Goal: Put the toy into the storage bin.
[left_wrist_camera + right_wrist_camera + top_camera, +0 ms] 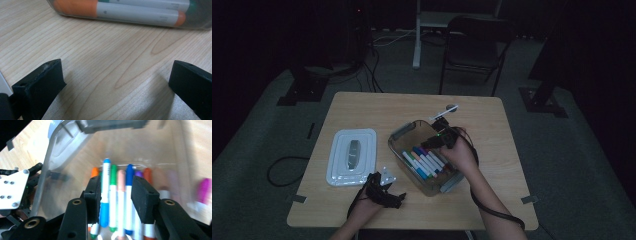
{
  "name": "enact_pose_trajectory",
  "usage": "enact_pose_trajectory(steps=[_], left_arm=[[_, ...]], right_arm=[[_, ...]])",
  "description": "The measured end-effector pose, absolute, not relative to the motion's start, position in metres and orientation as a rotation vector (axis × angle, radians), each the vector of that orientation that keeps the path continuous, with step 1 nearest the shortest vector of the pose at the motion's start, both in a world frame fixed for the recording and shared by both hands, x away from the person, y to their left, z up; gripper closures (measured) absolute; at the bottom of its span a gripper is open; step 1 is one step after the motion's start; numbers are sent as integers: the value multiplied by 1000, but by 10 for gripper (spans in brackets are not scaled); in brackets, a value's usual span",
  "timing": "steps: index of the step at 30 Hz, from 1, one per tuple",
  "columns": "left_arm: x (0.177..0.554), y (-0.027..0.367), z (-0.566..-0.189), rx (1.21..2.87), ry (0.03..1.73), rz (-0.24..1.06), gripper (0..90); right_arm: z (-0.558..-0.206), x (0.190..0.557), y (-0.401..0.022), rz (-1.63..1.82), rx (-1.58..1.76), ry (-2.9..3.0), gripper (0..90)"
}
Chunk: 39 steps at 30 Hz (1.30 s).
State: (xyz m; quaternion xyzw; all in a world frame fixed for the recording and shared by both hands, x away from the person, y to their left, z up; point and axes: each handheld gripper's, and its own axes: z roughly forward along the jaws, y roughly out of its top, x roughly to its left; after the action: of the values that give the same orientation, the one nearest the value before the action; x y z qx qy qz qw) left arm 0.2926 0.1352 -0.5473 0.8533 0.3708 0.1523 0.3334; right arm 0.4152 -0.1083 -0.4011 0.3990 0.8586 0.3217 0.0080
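A clear plastic box (404, 131) stands at the table's middle with several coloured markers (426, 162) lying side by side in it. My right gripper (439, 137) hovers over the box's far half. In the right gripper view it (117, 195) is open, and the markers (117, 202) lie on the box floor below its jaws, none pressed by the pads. My left gripper (384, 192) rests near the table's front edge, left of the box. Its jaws (115, 82) stand wide open over bare wood, facing the box wall and an orange-tipped marker (130, 12) behind it.
The box's white lid (352, 156) lies flat to the left of the box. A small white object (447, 110) lies on the table beyond the box. A dark chair (474, 47) and stands are on the floor past the far edge.
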Motion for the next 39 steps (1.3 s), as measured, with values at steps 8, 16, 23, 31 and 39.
enact_pose_trajectory(steps=[8, 16, 23, 31, 39], left_arm=[[293, 135, -548, 2226, 968, 400, 4], [293, 135, -547, 2229, 968, 398, 4], [293, 135, -547, 2229, 968, 398, 4], [293, 135, -547, 2229, 968, 398, 4], [293, 135, -548, 2228, 968, 398, 4]], right_arm=[[-392, 414, -161, 1058, 1363, 2505, 582], [-410, 421, -199, 975, 1463, 2402, 587], [-444, 431, -214, 933, 1567, 2362, 527], [-472, 443, -212, 893, 1611, 2295, 520], [-499, 456, -204, 817, 1642, 2280, 488]])
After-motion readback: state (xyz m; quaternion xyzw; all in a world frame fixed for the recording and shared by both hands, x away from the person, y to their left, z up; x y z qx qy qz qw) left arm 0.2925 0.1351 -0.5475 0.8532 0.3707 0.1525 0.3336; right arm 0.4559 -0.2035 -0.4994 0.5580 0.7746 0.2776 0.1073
